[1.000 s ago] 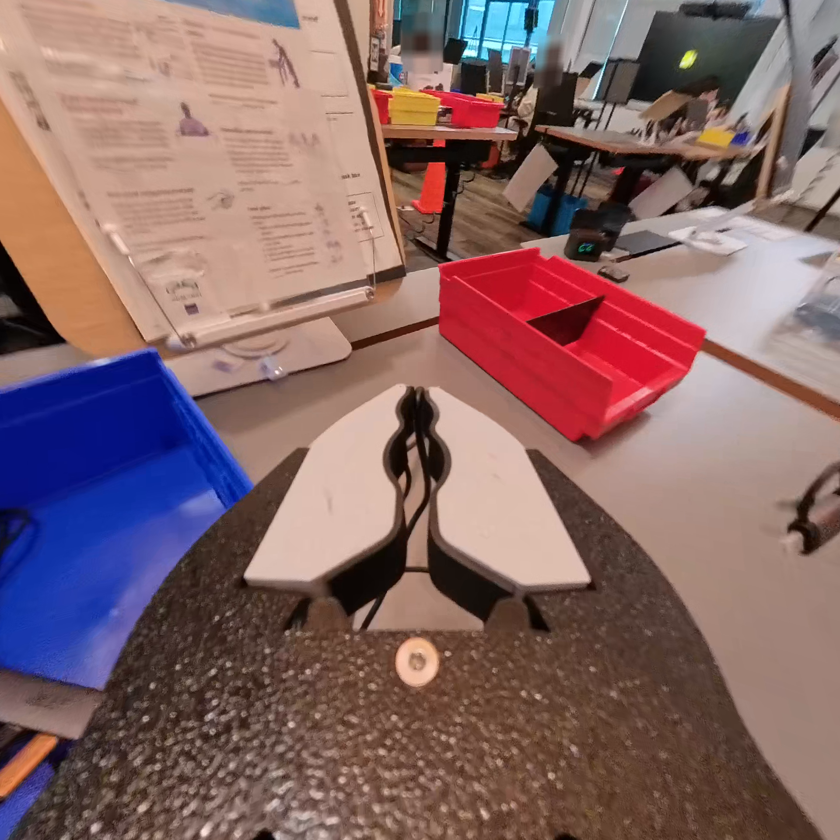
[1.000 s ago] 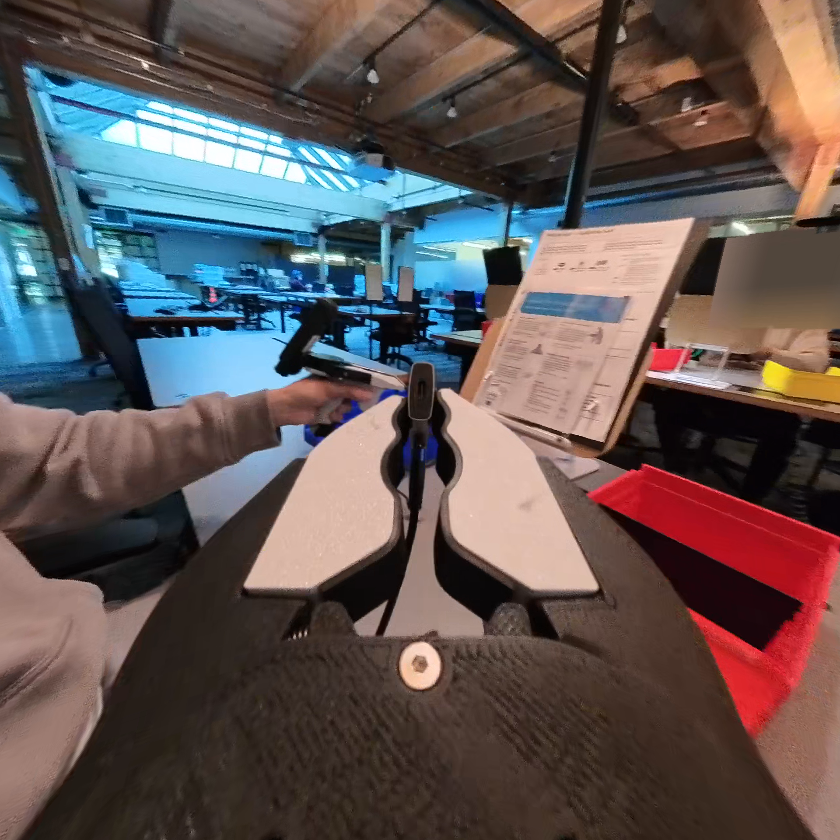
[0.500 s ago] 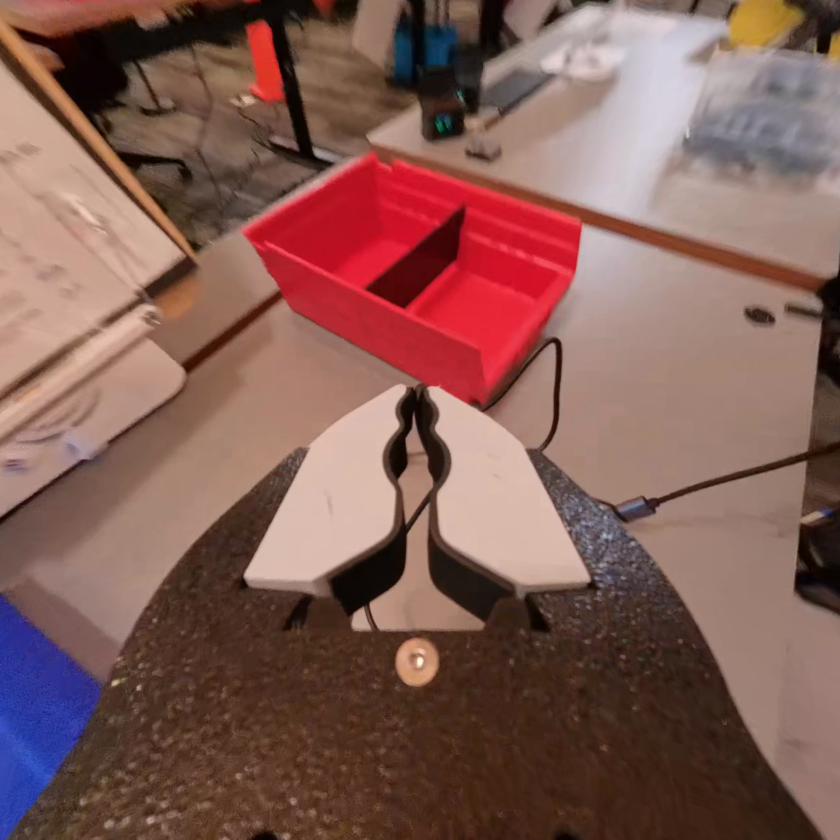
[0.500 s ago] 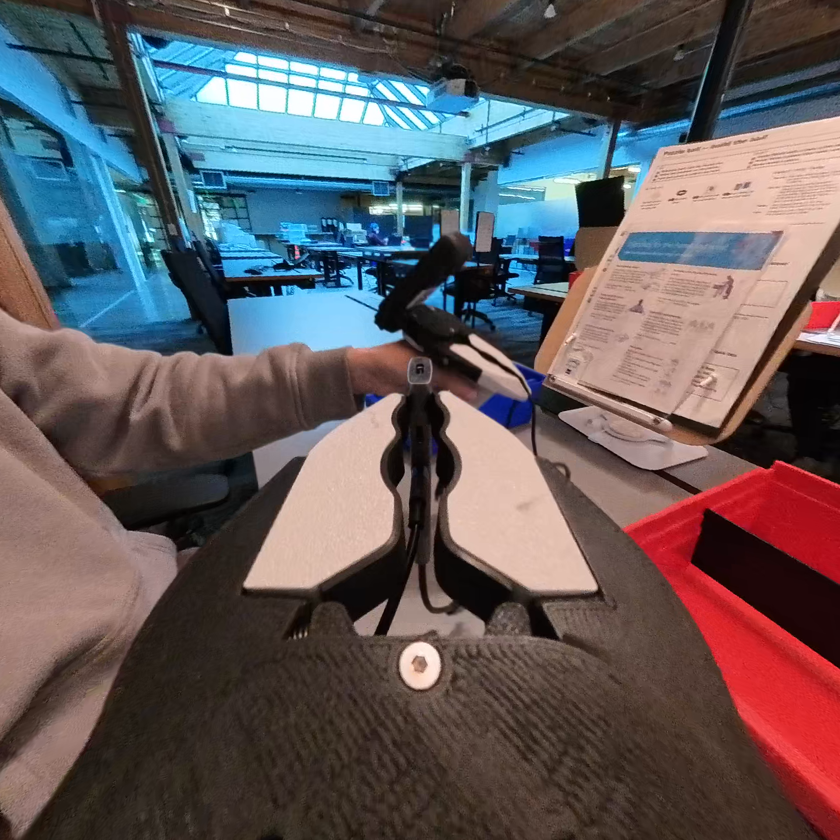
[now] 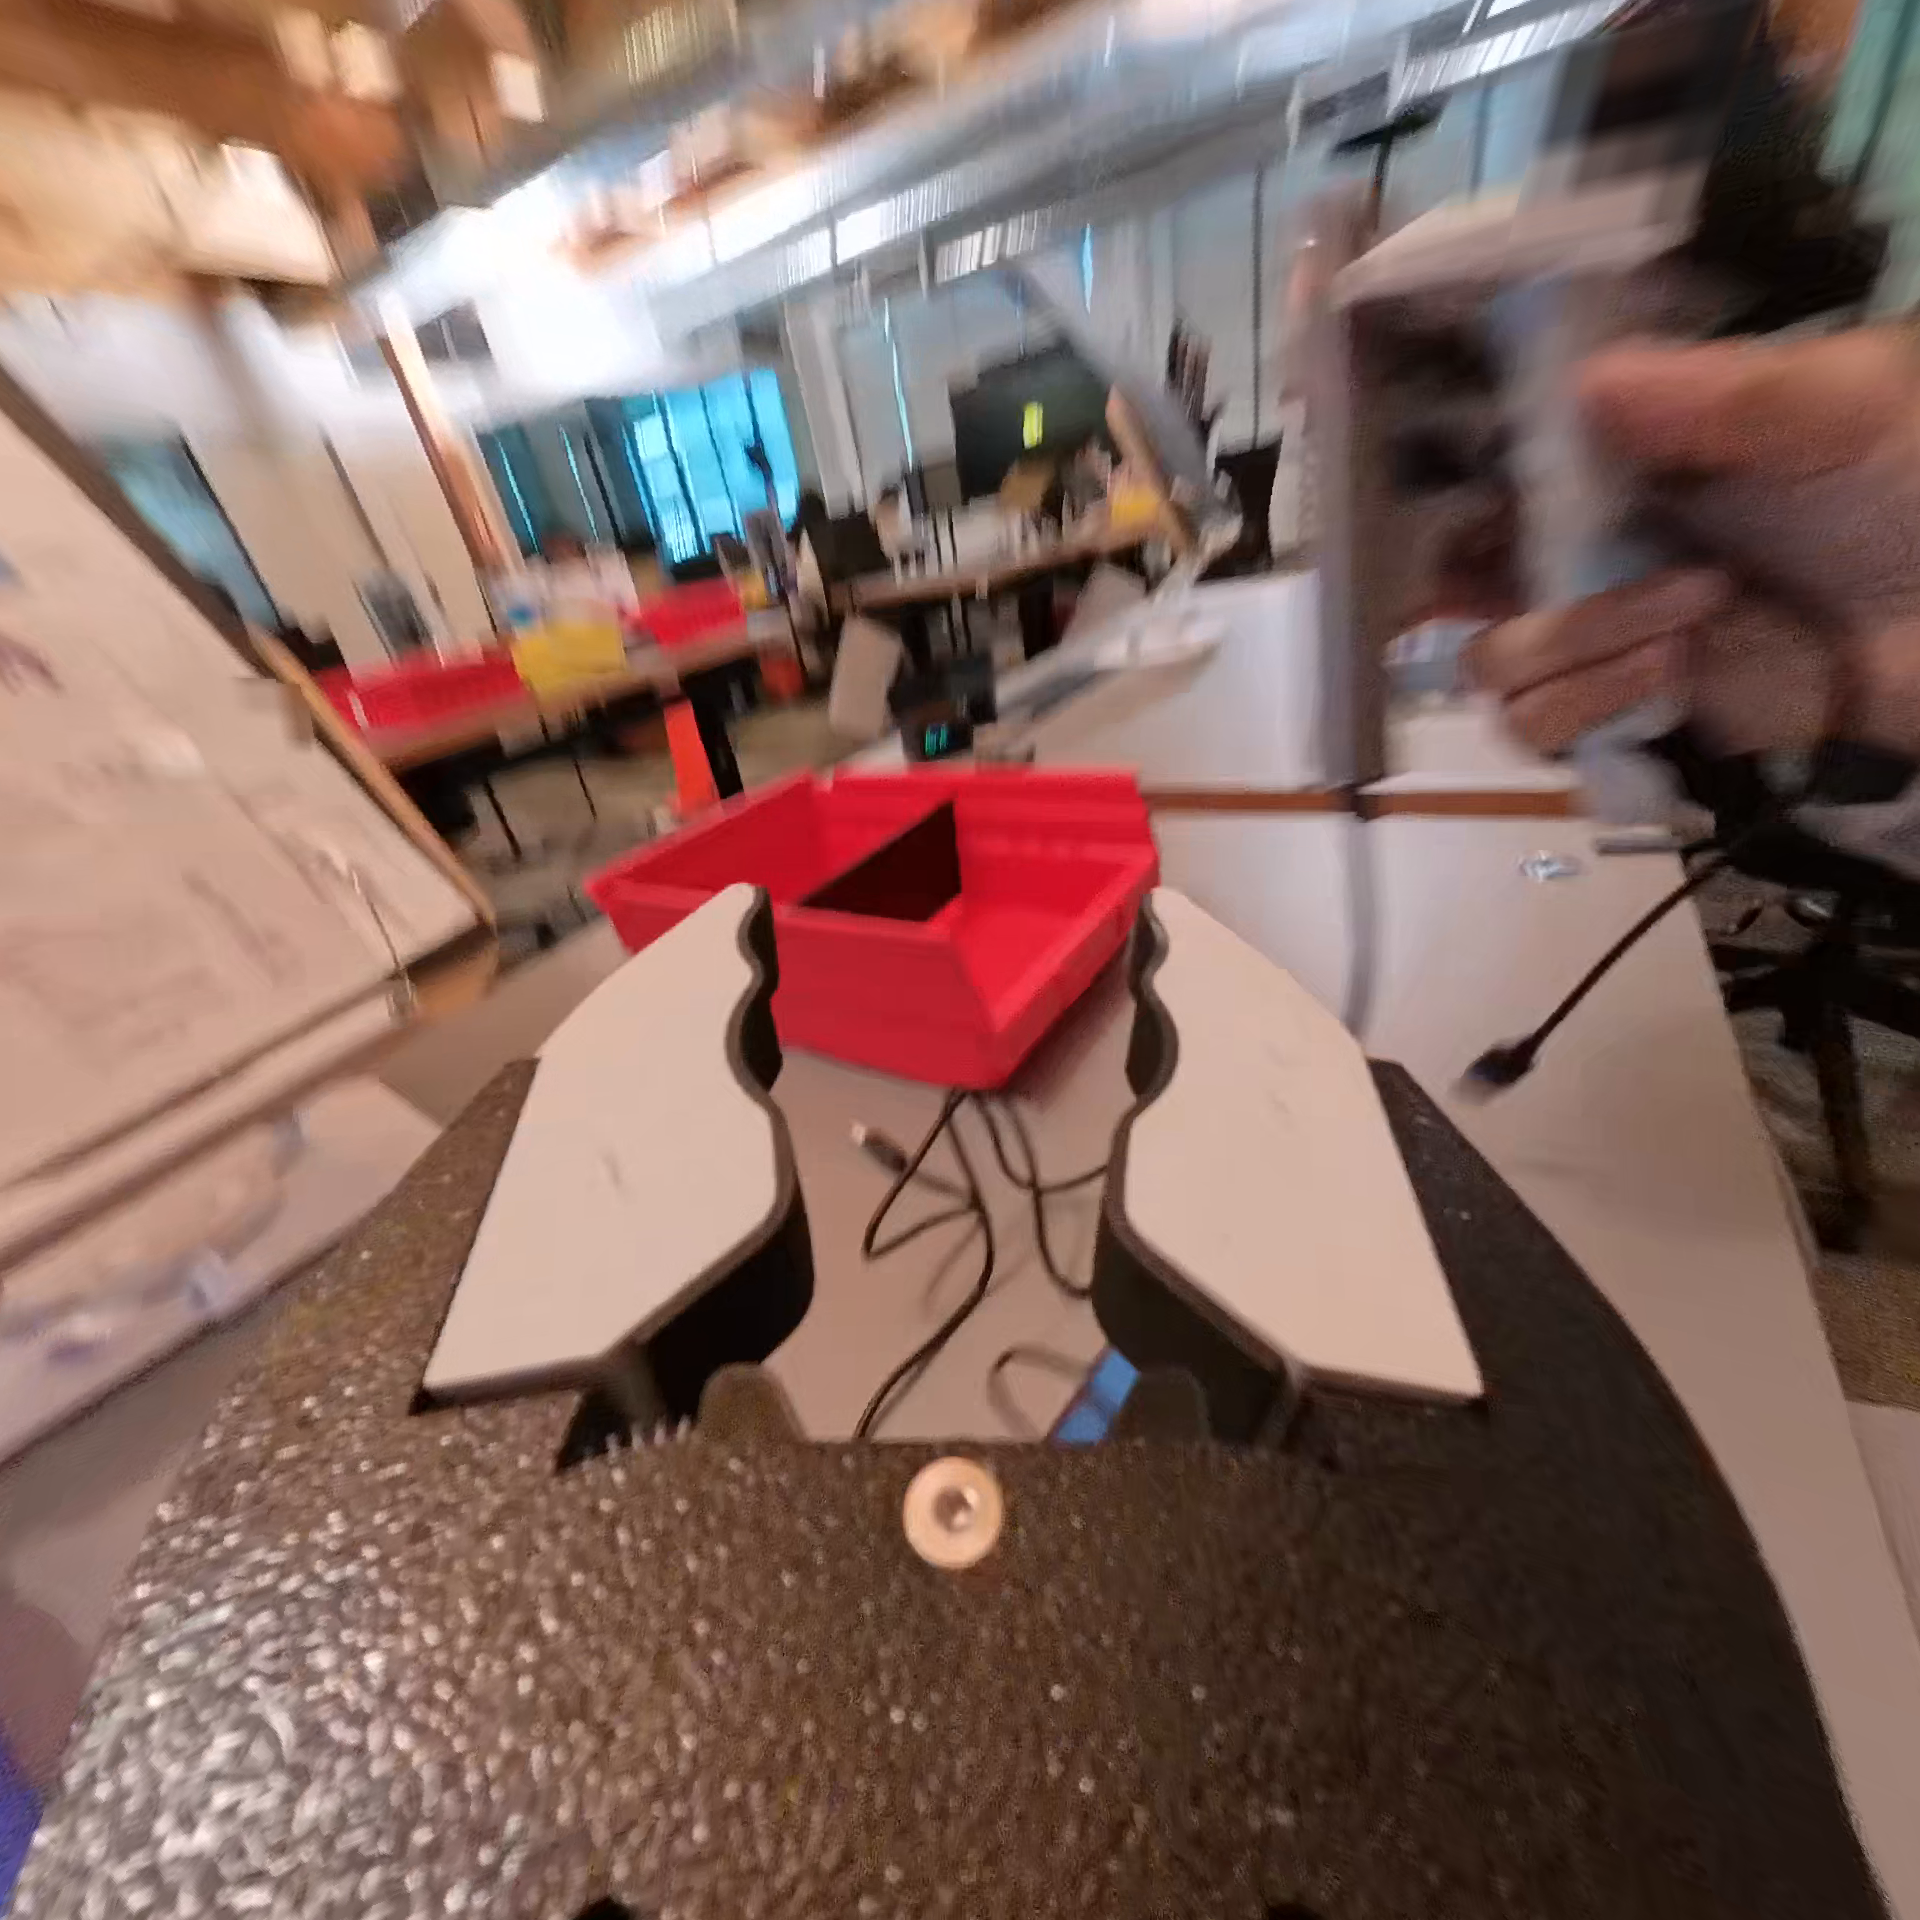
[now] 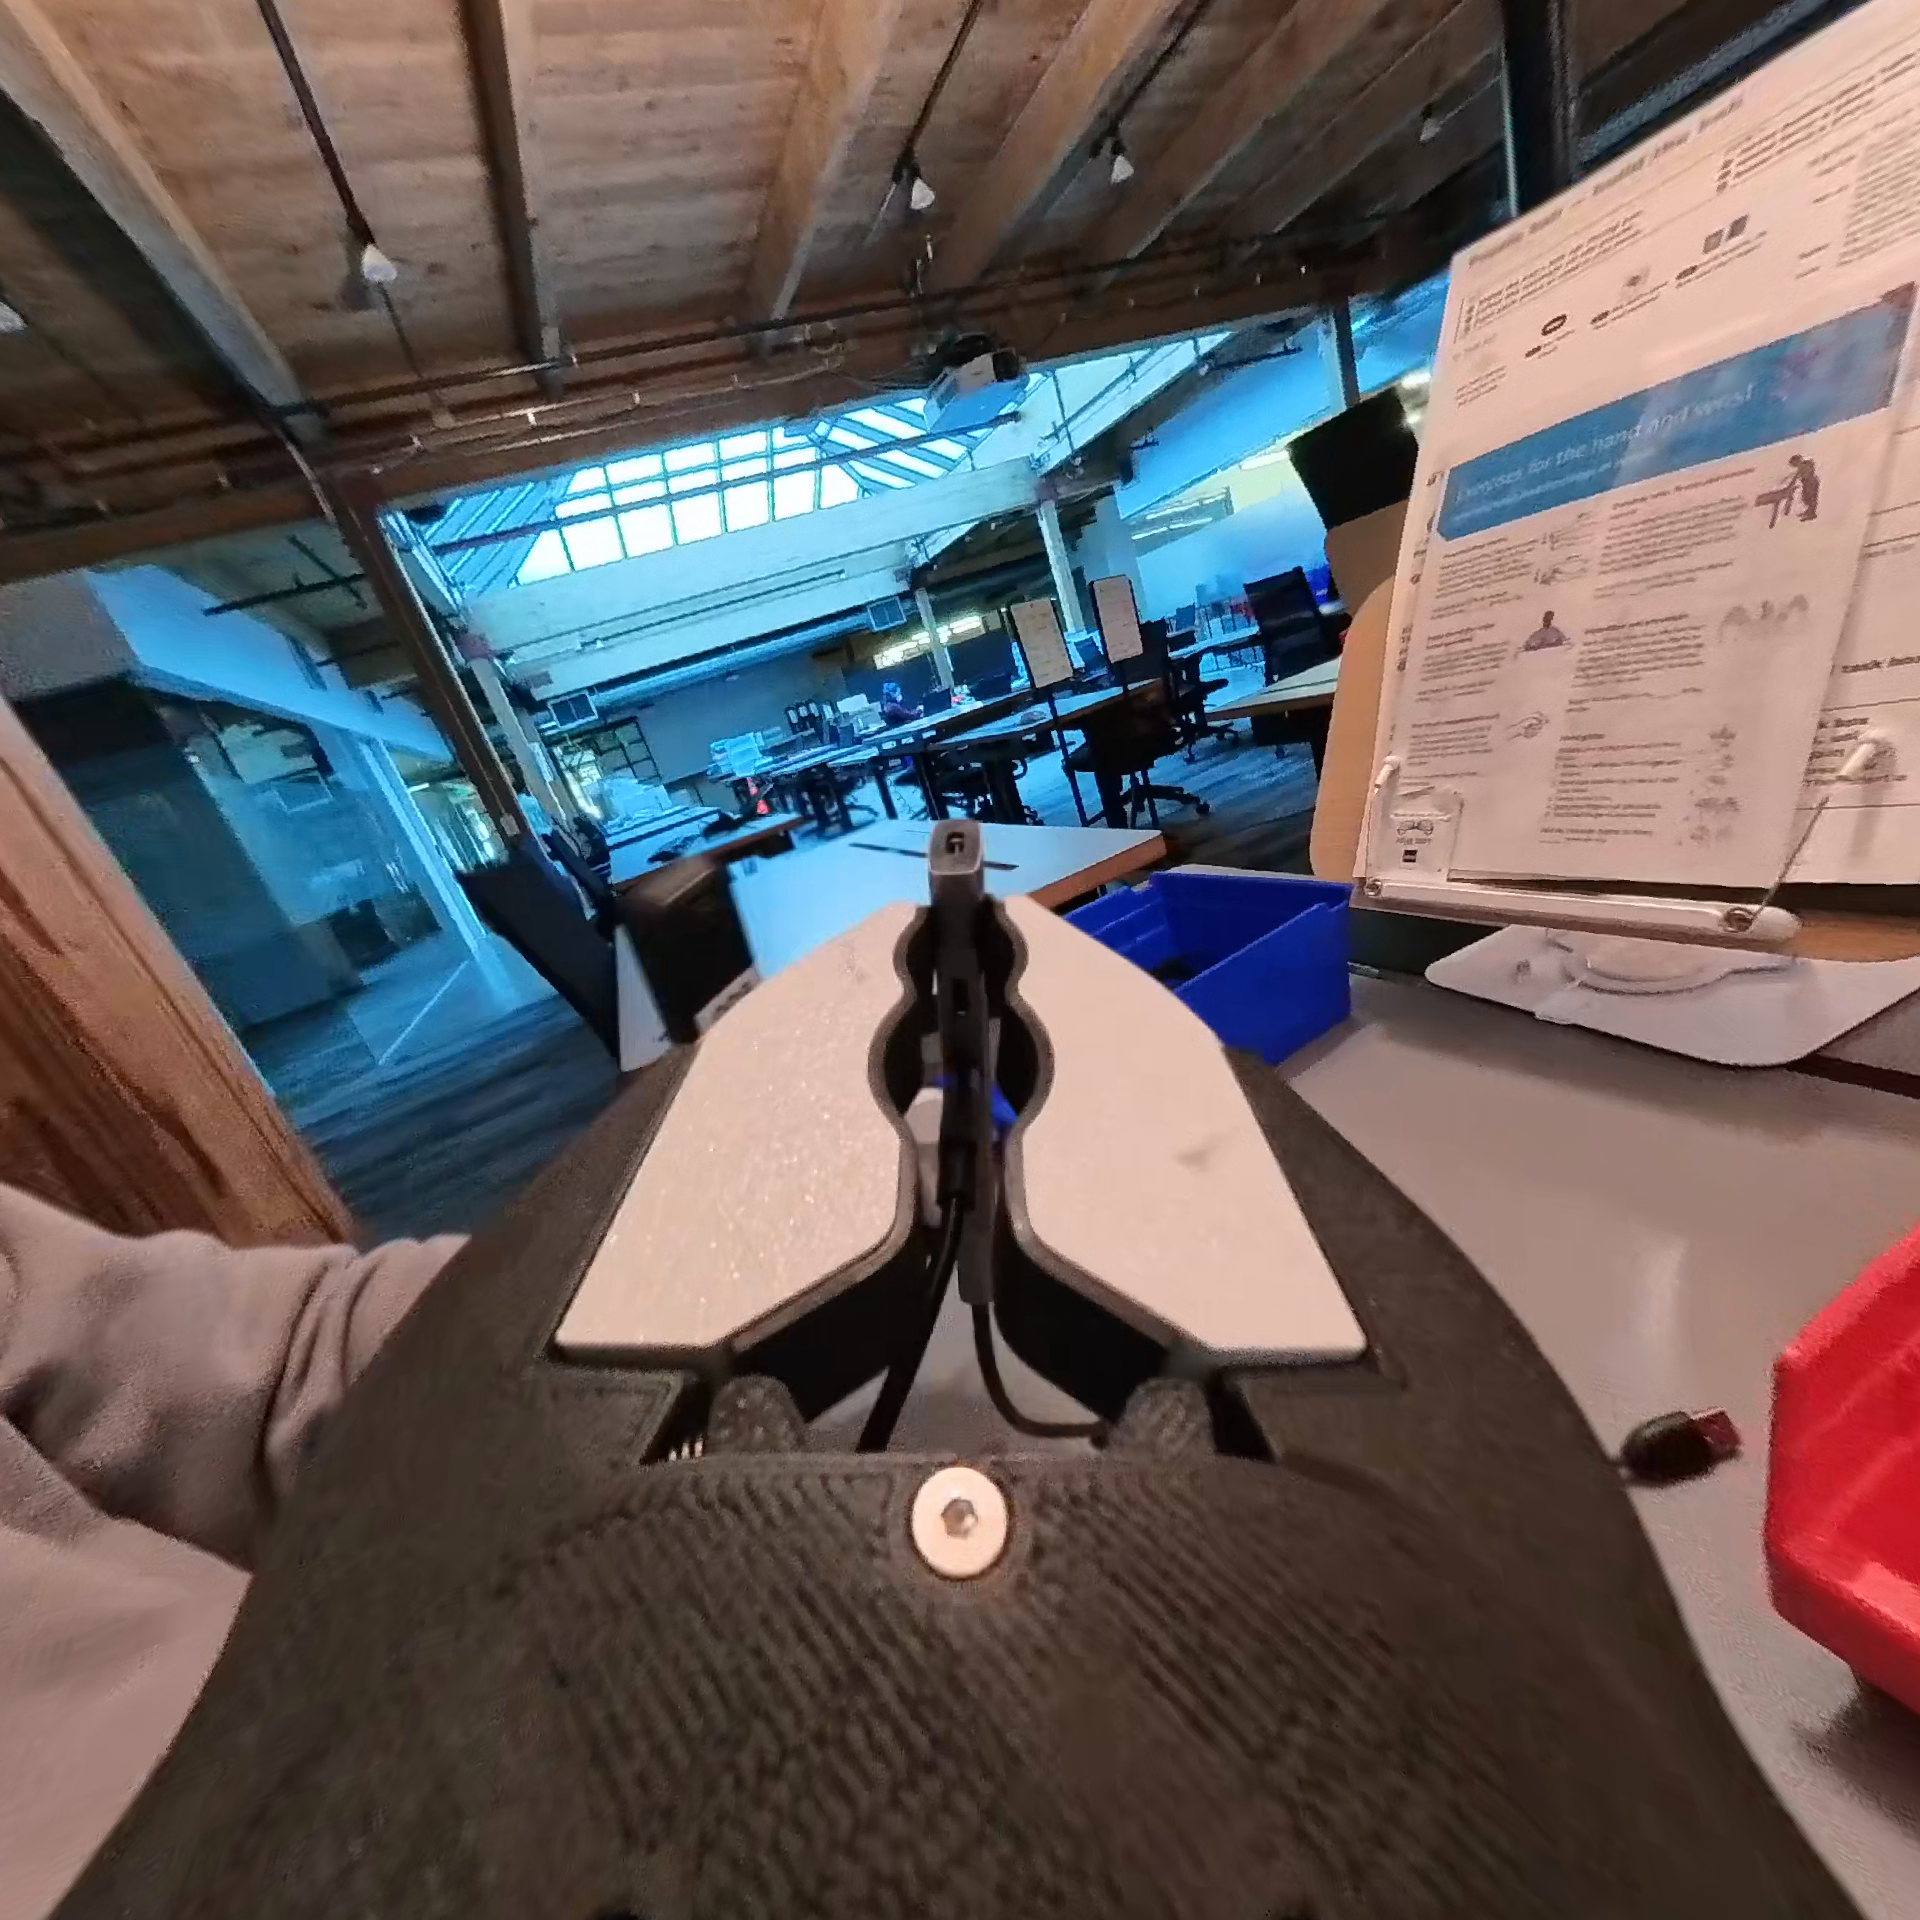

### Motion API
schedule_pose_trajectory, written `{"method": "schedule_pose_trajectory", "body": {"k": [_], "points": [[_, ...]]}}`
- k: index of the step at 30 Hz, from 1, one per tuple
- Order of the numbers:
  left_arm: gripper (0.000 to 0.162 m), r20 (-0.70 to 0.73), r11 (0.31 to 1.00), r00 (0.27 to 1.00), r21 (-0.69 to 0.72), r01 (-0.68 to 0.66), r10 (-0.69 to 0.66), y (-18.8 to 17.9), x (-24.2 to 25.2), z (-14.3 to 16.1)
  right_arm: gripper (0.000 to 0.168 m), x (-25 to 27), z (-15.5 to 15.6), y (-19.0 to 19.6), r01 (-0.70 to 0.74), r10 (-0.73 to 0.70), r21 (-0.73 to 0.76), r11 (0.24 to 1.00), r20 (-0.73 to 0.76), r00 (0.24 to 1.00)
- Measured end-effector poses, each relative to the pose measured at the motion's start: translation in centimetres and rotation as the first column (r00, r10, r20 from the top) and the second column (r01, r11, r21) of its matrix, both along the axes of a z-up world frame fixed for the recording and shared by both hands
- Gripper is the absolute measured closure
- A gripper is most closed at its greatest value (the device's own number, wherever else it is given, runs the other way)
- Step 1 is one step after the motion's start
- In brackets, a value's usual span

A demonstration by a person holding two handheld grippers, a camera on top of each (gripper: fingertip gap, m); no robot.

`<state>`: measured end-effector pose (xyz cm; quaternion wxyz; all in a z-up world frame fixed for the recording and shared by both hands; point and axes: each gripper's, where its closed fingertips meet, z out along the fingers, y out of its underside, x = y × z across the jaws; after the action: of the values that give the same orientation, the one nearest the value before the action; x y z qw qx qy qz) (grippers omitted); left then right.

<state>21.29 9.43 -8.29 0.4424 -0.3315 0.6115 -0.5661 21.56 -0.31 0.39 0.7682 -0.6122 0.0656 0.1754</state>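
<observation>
Hand-held gripper (image 5: 948, 940) above black cable (image 5: 940, 1195)

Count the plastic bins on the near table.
2. A red bin sits ahead of the open left gripper; a blue bin lies beyond the right gripper. Others may be out of view.

My left view is strongly motion-blurred, sharp only on my tool (image 5: 951, 925). My right view is clear, lit cool blue by the skylight (image 6: 717, 499), with edges bent by the wide lens.
</observation>
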Motion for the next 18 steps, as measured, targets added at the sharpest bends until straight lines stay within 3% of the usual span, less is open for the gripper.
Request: {"method": "schedule_pose_trajectory", "body": {"k": [3,6,10,12,14,18], "points": [[0.101,0.24,0.995,0.971,0.095,-0.008,-0.015,-3.5,-4.4,1.3,0.159,-0.8,-0.6,2.3,-0.04,0.041,0.015,0.999,-0.076,0.996],[0.103,0.413,0.966,0.903,0.161,-0.204,0.122,-4.0,-6.0,1.2,0.159,-2.7,-1.0,4.6,-0.127,0.135,0.055,0.99,-0.178,0.975],[0.107,0.427,0.928,0.878,0.187,-0.321,0.217,-3.2,-6.0,0.0,0.159,-5.0,-1.9,7.0,-0.203,0.224,0.1,0.974,-0.291,0.93],[0.132,0.468,0.923,0.85,0.16,-0.351,0.242,-2.7,-6.9,0.6,0.158,-5.9,-2.7,8.0,-0.23,0.25,0.1,0.968,-0.329,0.91],[0.135,0.478,0.91,0.837,0.161,-0.381,0.266,-1.9,-7.4,0.8,0.159,-6.0,-2.9,8.4,-0.238,0.276,0.145,0.961,-0.397,0.875],[0.138,0.397,0.906,0.869,0.173,-0.386,0.294,-0.3,-7.6,0.3,0.158,-5.9,-3.6,9.1,-0.266,0.295,0.131,0.955,-0.332,0.896]]}}
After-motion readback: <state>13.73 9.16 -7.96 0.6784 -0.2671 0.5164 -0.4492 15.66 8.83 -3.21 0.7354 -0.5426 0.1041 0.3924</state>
